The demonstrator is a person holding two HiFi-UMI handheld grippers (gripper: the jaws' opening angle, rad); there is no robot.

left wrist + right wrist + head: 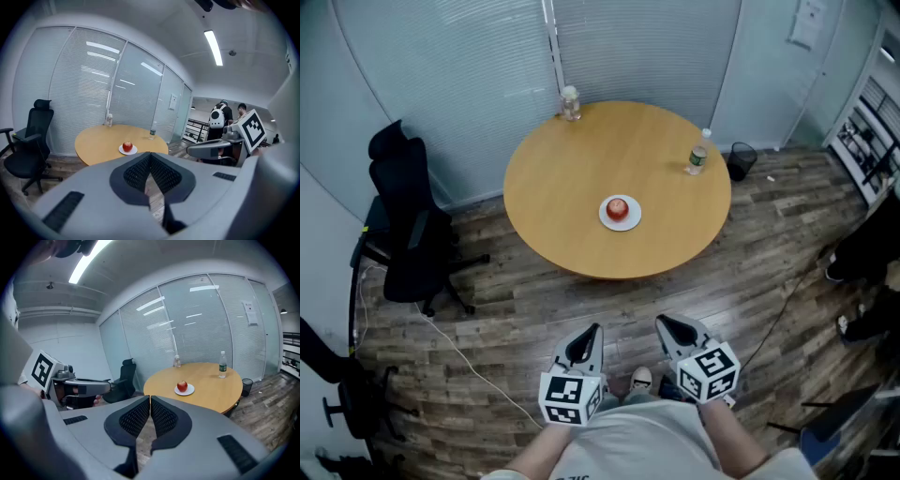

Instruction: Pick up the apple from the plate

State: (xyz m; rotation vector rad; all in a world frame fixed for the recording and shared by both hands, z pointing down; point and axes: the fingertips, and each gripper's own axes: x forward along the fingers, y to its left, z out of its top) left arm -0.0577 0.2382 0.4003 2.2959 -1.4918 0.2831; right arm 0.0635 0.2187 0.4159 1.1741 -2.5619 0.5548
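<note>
A red apple (pixel 619 207) rests on a small white plate (pixel 605 219) near the middle of a round wooden table (pixel 553 178). The same apple (pixel 127 146) shows far ahead in the left gripper view, and the apple (pixel 182 386) on its plate (pixel 189 391) in the right gripper view. Both grippers hang close to my body, well short of the table. My left gripper (pixel 593 329) (pixel 150 154) has its jaws together with nothing between them. My right gripper (pixel 660 322) (pixel 149 398) is likewise shut and empty.
A green-labelled water bottle (pixel 698 156) stands near the table's right rim and a clear jar (pixel 571 103) at its far edge. A black office chair (pixel 408 234) sits left of the table. A black bin (pixel 741 160) stands at the right; cables (pixel 469 366) cross the wooden floor.
</note>
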